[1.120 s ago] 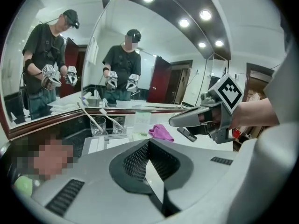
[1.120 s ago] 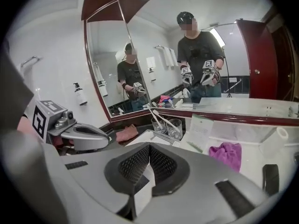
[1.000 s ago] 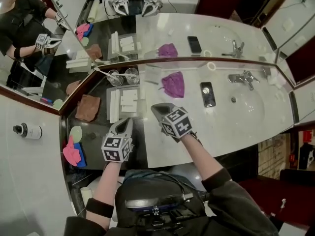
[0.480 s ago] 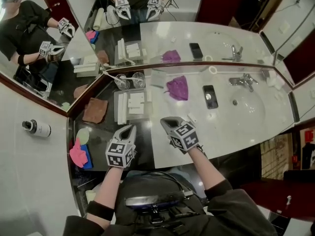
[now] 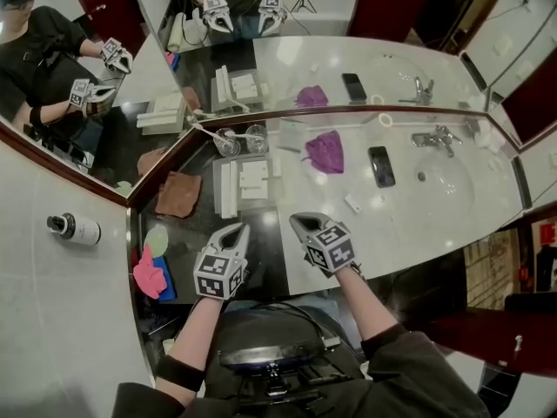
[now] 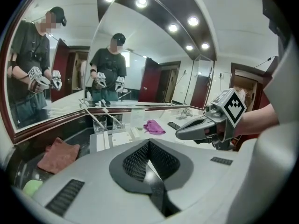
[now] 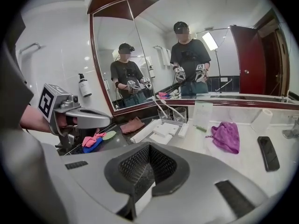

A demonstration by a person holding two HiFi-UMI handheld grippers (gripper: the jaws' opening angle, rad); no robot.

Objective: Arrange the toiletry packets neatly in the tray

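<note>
Using the tray [image 5: 251, 209] as the reference point: a brown cloth [image 5: 178, 194] is lying just to its left, on the dark part of the counter [image 5: 396, 229]. The left tool [image 5: 236, 228] is hovering on the near side of the tray, close to its front-left corner. It's pointing toward the tray with its jaws pressed together and nothing in them. The tray is holding the white toiletry packets [image 5: 254, 179], with a couple of long white ones lying along its left edge. Neither tool is touching any of them. The right tool [image 5: 298, 221] is hanging near the tray's front-right corner, over the light part of the counter, also closed up tight and empty. One small white packet [image 5: 352, 203] is lying loose on the counter to the right of the tray, near the right tool. Further right of the tray, a purple cloth [image 5: 326, 151] and a black phone [image 5: 381, 165] are sitting on the counter.
</note>
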